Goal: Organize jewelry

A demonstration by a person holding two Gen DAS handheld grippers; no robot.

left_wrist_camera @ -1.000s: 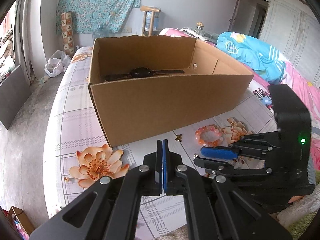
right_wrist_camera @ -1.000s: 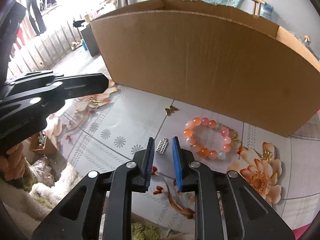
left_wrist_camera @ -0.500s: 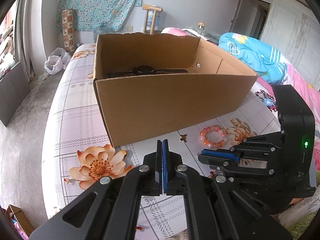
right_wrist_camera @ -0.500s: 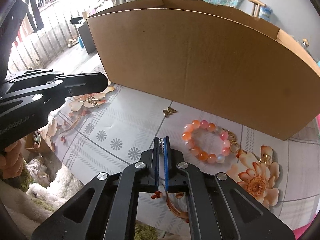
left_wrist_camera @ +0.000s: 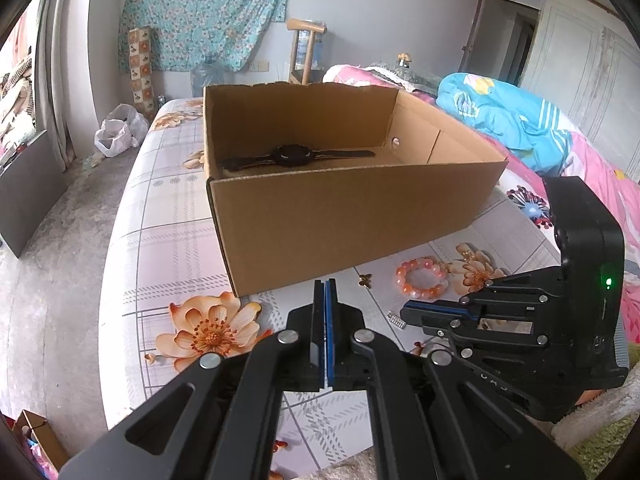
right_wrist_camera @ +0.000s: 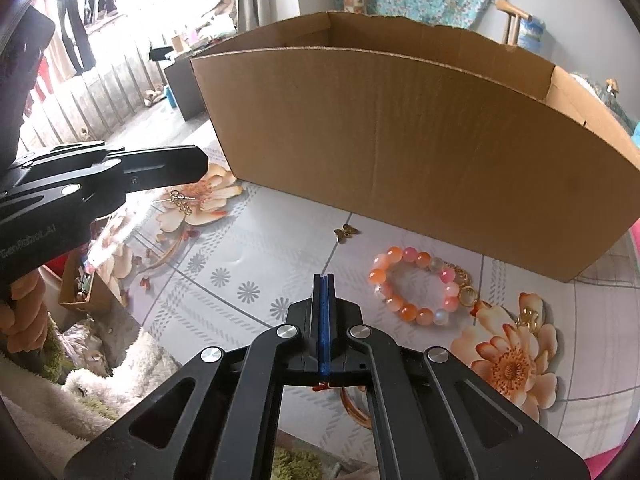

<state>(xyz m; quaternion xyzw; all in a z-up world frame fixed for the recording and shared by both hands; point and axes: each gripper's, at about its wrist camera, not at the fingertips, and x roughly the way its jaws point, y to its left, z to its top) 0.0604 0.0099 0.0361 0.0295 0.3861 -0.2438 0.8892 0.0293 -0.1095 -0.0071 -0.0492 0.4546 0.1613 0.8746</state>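
My right fingers (right_wrist_camera: 324,278) are pressed flat together, pad against pad, pointing down at the bed (right_wrist_camera: 240,256) close to its near edge. Seen from the left wrist, a small silver ribbed piece (left_wrist_camera: 397,319) sits right at their tip (I cannot tell whether it is pinched or only touched there). My left fingers (left_wrist_camera: 325,284) are also fully closed with nothing between them, hanging over the sheet to the left of the right ones, well apart from them.

Just beyond the right fingers, toward the right, the pink and orange beaded bracelet (right_wrist_camera: 416,288) lies flat on the sheet, near the front wall of the cardboard box (right_wrist_camera: 400,140) but not touching it. A little gold butterfly charm (right_wrist_camera: 346,233) lies between the bracelet and that wall, on the bracelet's left. Another gold piece (right_wrist_camera: 530,315) rests on a printed flower to the right of the bracelet, and a gold dangling one (right_wrist_camera: 182,200) lies on a flower by the box's front left corner.

The box stands open in the middle of the bed. Inside it, along the far wall, a black watch (left_wrist_camera: 294,155) lies stretched out flat.
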